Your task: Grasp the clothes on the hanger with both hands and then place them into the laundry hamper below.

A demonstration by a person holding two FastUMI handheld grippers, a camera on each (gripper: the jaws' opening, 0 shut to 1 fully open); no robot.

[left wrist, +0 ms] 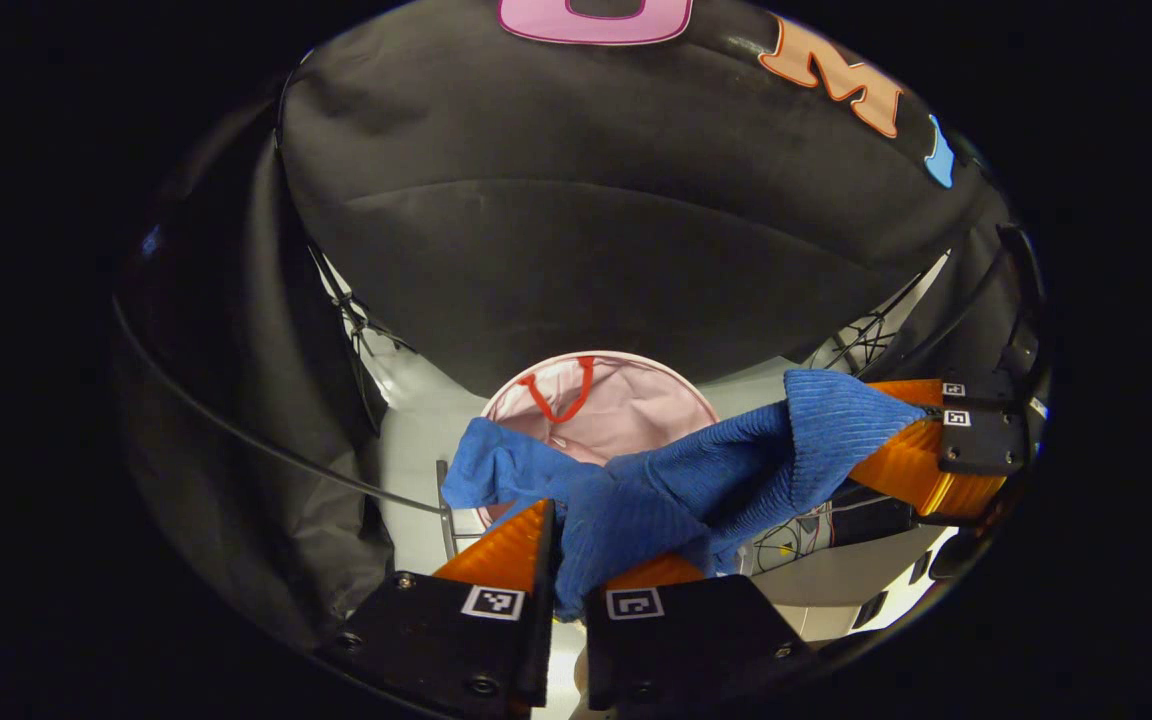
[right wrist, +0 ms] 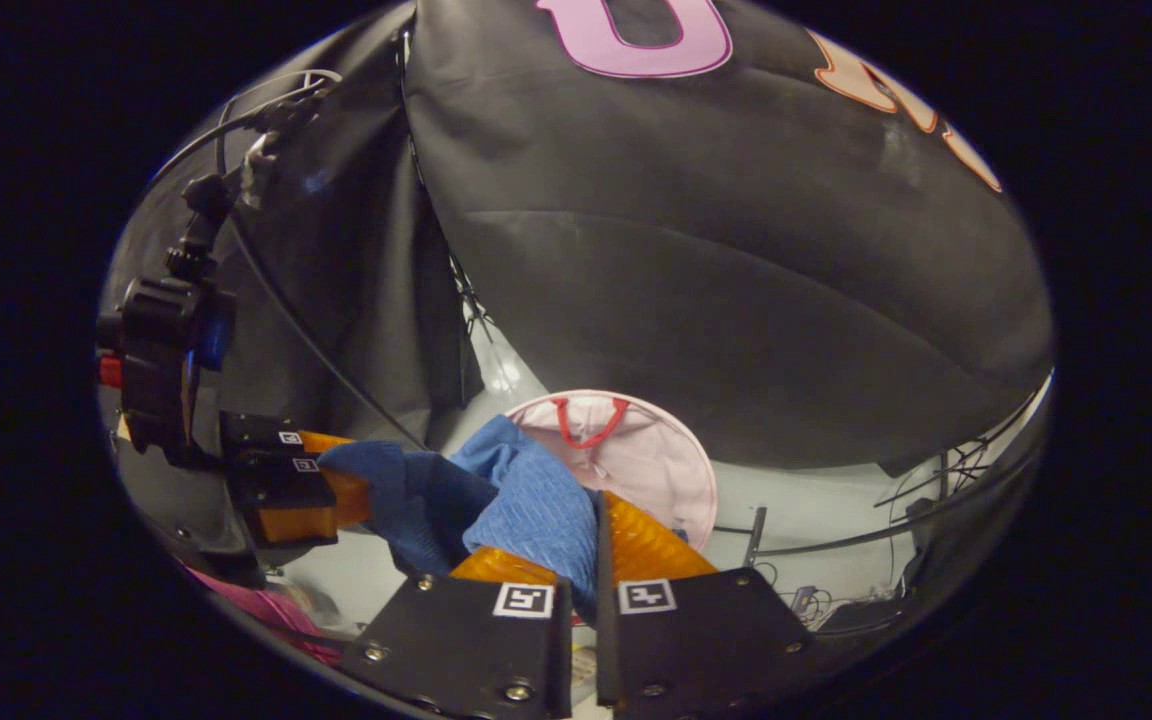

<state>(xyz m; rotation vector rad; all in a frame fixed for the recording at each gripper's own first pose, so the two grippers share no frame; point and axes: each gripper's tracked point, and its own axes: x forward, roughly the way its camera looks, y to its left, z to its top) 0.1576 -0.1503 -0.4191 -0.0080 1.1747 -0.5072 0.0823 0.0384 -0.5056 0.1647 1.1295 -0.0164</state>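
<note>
Clenching the blue garment (left wrist: 676,480) in both sets of jaws, I hold it stretched above the pink laundry hamper (left wrist: 626,400). My left gripper (left wrist: 566,560) view shows the right gripper (left wrist: 921,440) gripping the far end; the right gripper view shows a black camera mount (right wrist: 161,350).

Left hand-held gripper (left wrist: 566,560): fingers drawn close together, pinching blue cloth (left wrist: 656,480) between them, pointing forward and down.
Right hand-held gripper (right wrist: 591,555): fingers nearly closed, clamped on the same blue cloth.
Relation: the two sit side by side, each seen at the other's flank, the cloth stretched between them.
</note>
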